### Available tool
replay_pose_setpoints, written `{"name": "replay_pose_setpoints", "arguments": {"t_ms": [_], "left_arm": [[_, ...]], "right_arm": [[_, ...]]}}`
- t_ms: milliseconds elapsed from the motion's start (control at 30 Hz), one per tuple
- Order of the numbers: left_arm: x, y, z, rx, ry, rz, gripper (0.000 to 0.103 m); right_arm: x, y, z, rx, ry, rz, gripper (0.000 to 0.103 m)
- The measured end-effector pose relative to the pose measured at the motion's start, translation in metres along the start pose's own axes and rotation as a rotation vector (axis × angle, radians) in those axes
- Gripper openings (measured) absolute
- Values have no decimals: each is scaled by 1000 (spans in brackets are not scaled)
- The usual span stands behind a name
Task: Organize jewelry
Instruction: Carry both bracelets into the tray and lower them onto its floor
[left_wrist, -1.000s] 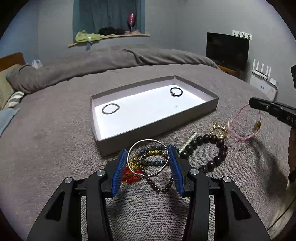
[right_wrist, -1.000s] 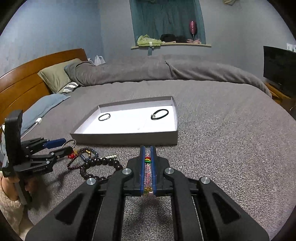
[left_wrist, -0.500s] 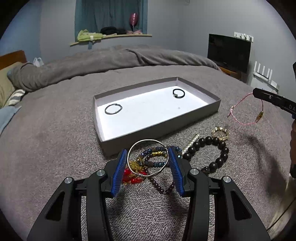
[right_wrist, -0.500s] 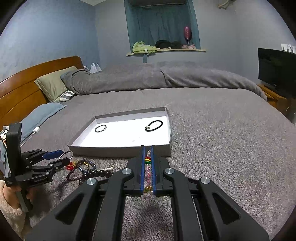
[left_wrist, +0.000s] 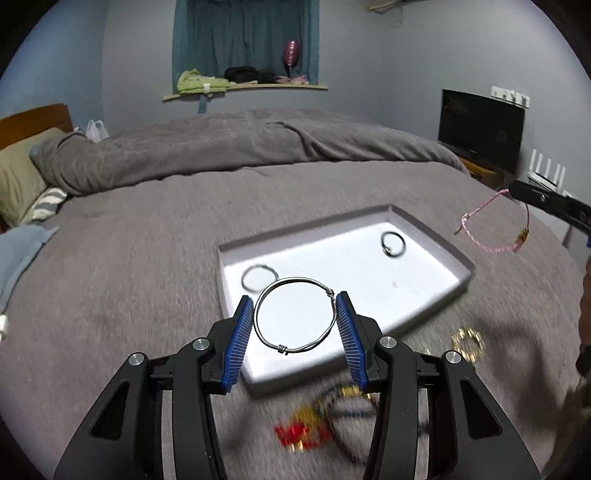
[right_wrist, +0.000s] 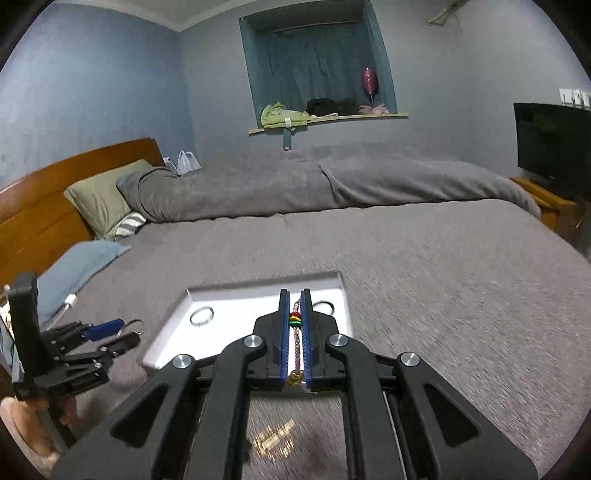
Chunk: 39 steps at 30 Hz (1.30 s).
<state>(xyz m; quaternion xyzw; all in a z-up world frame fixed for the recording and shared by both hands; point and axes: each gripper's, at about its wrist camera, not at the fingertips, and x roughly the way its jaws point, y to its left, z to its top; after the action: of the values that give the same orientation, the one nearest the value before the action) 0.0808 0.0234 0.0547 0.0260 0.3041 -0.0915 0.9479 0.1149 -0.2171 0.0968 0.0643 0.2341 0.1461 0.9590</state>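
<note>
Tongs on both sides have risen off the bed within the last second, each carrying a piece toward the tray, so two drops look close. The left tongs (left_wrist: 295, 325) grip a thin wire bangle (left_wrist: 294, 314) across its width between ribbed blue pads; a second ago it lay on the heap of beads, and now it hangs over the near edge of the tray (left_wrist: 436, 314). The right tongs (right_wrist: 295, 332) are pressed nearly together on a pink braided cord bracelet (right_wrist: 295, 343) with red, yellow and green rings; from the left camera its loop (left_wrist: 495, 229) dangles limp beside the tray's far right corner.

Below the left tongs, the leftover beaded bracelets (left_wrist: 332, 417), red, gold and dark, lie blurred on the bed, with a small gold piece (left_wrist: 467, 343) to their right. The bed (left_wrist: 129, 277) is covered in coarse grey knit.

The tray is a shallow grey cardboard box with a smooth white floor. Two dark rings already lie inside: one (left_wrist: 259, 277) near its left side, another (left_wrist: 393, 244) toward the far right. Space between them looks ample for both new pieces.
</note>
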Motion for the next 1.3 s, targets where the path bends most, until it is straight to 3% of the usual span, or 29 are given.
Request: {"name": "replay_pose_setpoints", "arguments": {"t_ms": [167,467,1300], "left_arm": [[36,14,18,-62,38,21,48],[84,29,-4,-46,185,30,48],[88,17,-19,32,221,15,48]], "right_arm": [[33,0,-5,4,11,-4,6],[91,-19,-36,28,161,-16,6],[107,-15,-56,-25,280,-63,6]]}}
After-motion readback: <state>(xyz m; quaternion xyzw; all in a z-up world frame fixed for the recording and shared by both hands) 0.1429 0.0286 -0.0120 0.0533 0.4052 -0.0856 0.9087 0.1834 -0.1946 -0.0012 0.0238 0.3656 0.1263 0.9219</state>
